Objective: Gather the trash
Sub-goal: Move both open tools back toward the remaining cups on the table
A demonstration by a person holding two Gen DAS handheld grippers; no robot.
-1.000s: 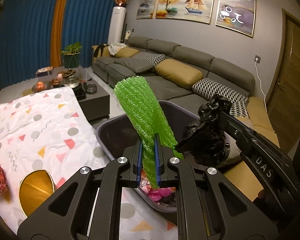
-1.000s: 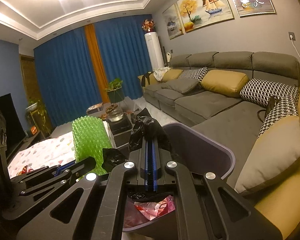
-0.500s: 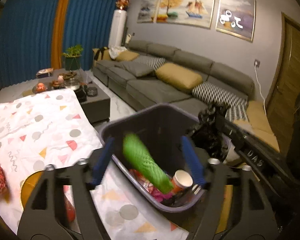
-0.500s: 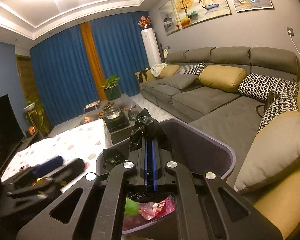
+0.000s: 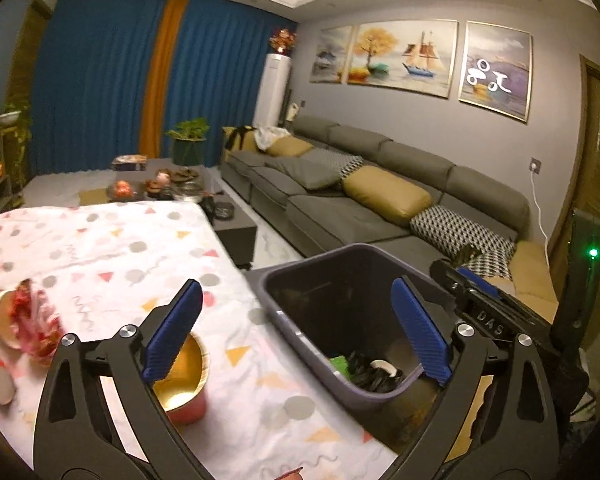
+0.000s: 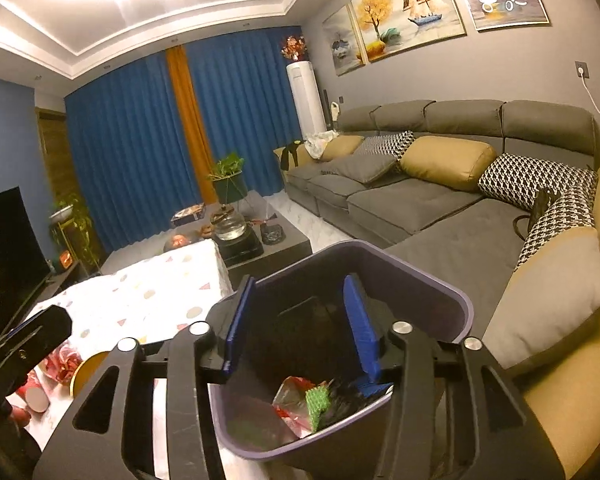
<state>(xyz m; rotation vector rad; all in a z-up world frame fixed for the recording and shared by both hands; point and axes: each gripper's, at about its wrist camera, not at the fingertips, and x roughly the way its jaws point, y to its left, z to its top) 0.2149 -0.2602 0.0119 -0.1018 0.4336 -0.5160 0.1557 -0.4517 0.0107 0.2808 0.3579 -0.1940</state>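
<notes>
Both grippers empty, jaws wide: left gripper point(image 5: 296, 332) at worktop point(image 5: 112, 248) edge, right gripper point(image 6: 300, 328) over bin point(image 6: 456, 300). Remaining trash, cup point(image 5: 184, 384), just below left fingers, left of bin; left nearer.

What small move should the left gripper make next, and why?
Probably swing left and down to the gold-lined cup on the patterned cloth. Both the left gripper and the right gripper are open and empty, the bin already holds trash, and that cup sits nearest.
</notes>
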